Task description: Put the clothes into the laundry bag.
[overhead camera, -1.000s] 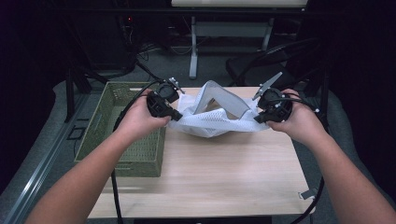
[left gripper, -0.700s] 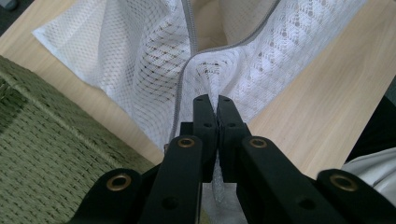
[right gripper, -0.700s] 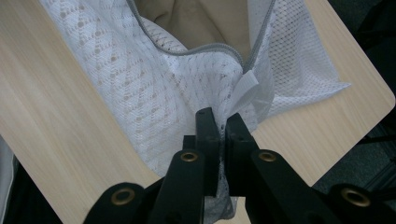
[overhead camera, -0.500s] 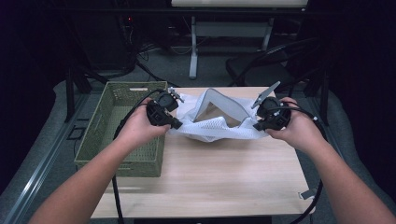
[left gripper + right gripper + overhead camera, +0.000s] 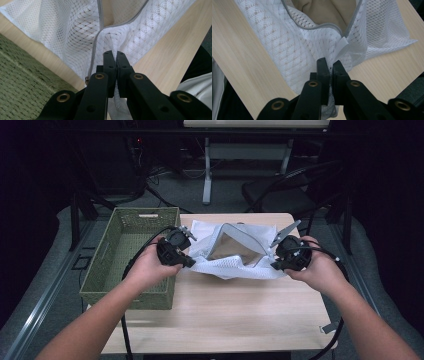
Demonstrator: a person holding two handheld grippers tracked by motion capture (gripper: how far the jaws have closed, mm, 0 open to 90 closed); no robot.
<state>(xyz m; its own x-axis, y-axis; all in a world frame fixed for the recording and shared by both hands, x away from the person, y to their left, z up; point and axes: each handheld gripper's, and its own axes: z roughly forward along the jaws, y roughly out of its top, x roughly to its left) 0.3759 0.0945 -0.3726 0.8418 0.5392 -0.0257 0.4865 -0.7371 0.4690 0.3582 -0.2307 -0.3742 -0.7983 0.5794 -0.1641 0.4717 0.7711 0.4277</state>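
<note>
Two grippers worked one white mesh laundry bag on the light wooden table, which was the largest thing in the scene. At the table's left edge stood a green woven basket, its near right corner just beside the left hand. The bag lay at the far middle of the table, to the right of the basket, its grey zipper undone and its mouth held wide, with a beige cloth showing inside. The left gripper had its jaws pressed together on a fold of mesh at the bag's left end, beside the zipper. The right gripper pinched the mesh at the bag's right end, its jaws nearly closed, with only the gathered netting between them.
</note>
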